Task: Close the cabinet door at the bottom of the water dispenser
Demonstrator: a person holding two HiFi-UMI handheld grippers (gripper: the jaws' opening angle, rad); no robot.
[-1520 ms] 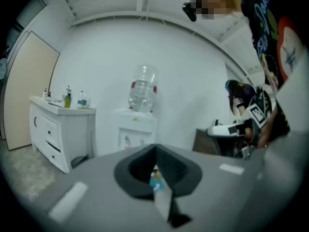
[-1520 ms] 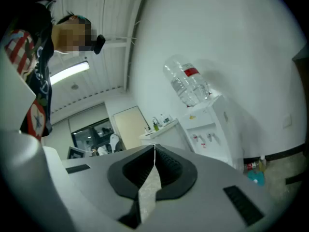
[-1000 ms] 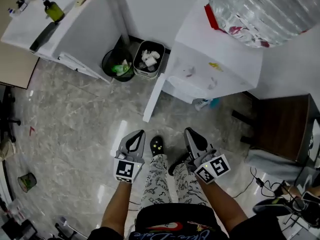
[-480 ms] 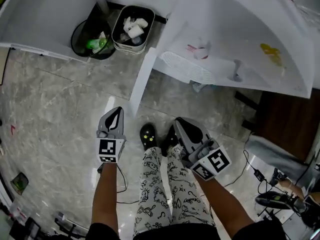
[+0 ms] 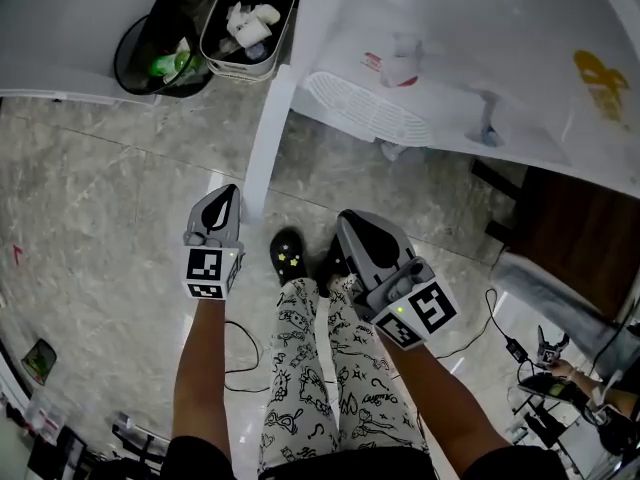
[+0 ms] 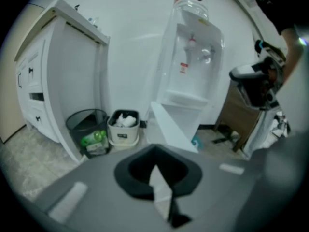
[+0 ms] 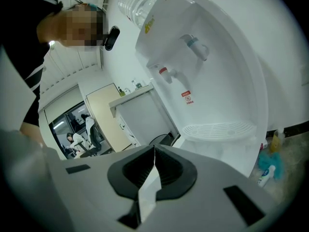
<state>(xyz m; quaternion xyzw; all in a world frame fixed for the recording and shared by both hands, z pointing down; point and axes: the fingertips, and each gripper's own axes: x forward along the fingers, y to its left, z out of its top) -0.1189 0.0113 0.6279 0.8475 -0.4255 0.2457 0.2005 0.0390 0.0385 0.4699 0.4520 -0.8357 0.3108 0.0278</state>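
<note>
The white water dispenser (image 5: pixel 450 58) stands ahead at the upper right, with its drip tray (image 5: pixel 365 118) facing me. Its bottom cabinet door (image 5: pixel 265 148) hangs open and reaches out over the floor as a narrow white slab. It also shows in the left gripper view as an open door (image 6: pixel 171 127) below the dispenser (image 6: pixel 193 66). My left gripper (image 5: pixel 226 196) is shut and empty, just left of the door's free end. My right gripper (image 5: pixel 352 223) is shut and empty, to the right of the door, facing the dispenser (image 7: pixel 207 71).
A black mesh bin (image 5: pixel 150 53) and a pale bin (image 5: pixel 245 28) full of rubbish stand left of the dispenser, beside a white cupboard (image 6: pixel 58 81). A dark brown cabinet (image 5: pixel 560 228) stands at the right. A cable (image 5: pixel 240 358) lies on the marble floor. My legs are between the grippers.
The view has dropped and come closer to the dispenser, so the water bottle is out of sight. Both grippers now sit nearer the open door, still shut.
</note>
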